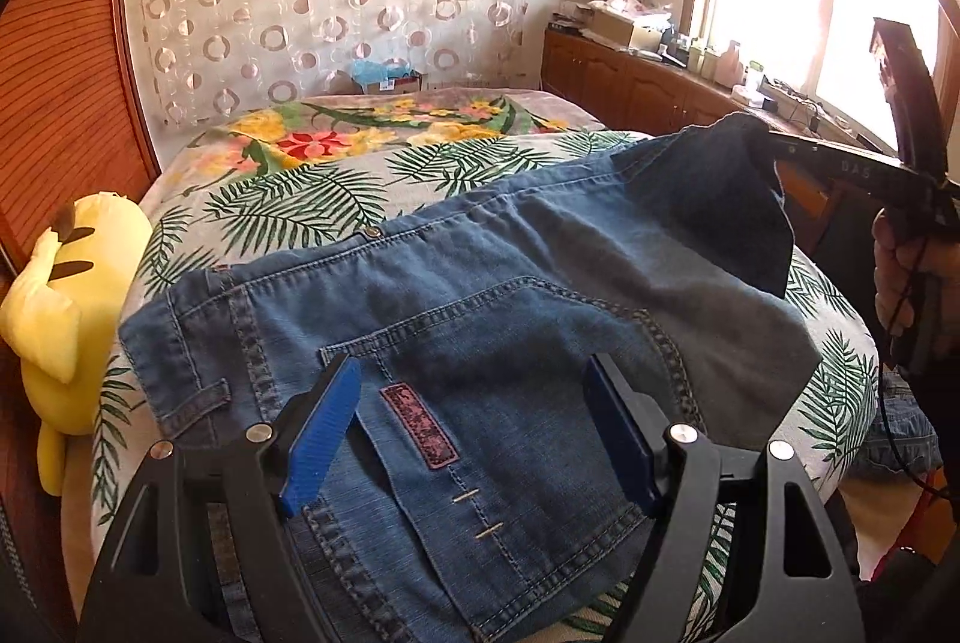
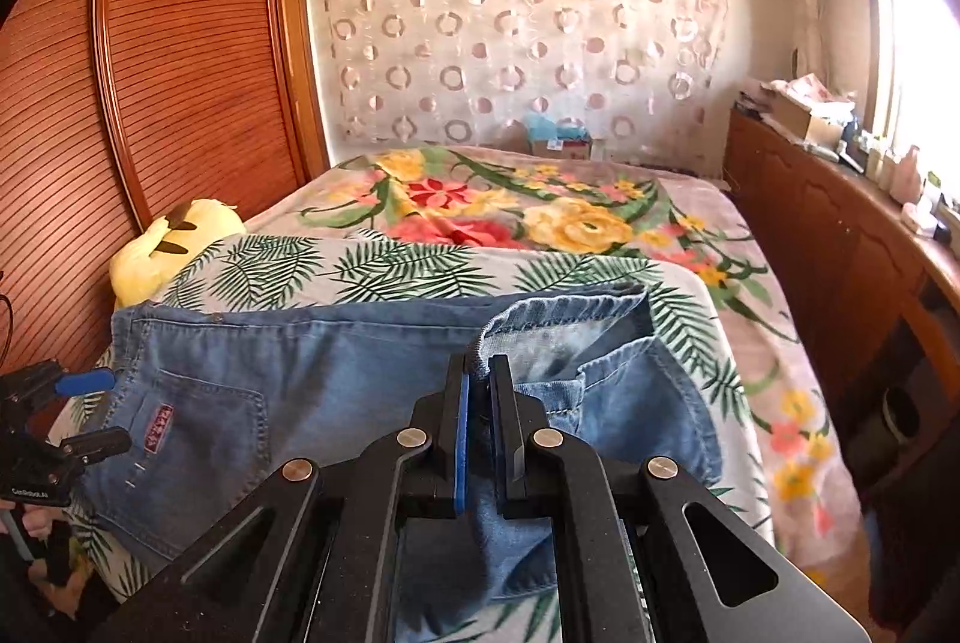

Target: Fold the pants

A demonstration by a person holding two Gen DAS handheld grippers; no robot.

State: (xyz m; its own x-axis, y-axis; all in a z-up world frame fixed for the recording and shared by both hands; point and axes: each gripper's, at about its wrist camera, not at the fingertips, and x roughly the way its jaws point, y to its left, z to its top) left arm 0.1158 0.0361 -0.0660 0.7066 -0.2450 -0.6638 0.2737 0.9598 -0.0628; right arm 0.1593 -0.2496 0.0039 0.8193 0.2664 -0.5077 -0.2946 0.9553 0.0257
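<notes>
Nearest, the jeans point(image 1: 480, 319) lie across the near end of a bed point(image 2: 420, 259) with a palm-leaf cover. Above their back pocket point(image 1: 528, 439) hovers the left gripper point(image 1: 474, 433), its fingers wide apart. To the right of the pocket, the right gripper point(image 2: 479, 403) has its fingers clamped on a leg hem, lifted and doubled back over the jeans. Left of the jeans a yellow plush toy point(image 1: 54, 319) touches the bed edge beside a slatted wardrobe point(image 2: 180, 43). Beyond the jeans comes a flowered blanket point(image 2: 516, 205), then a curtain point(image 2: 510, 25); cabinets point(image 2: 828, 235) line the right side.
</notes>
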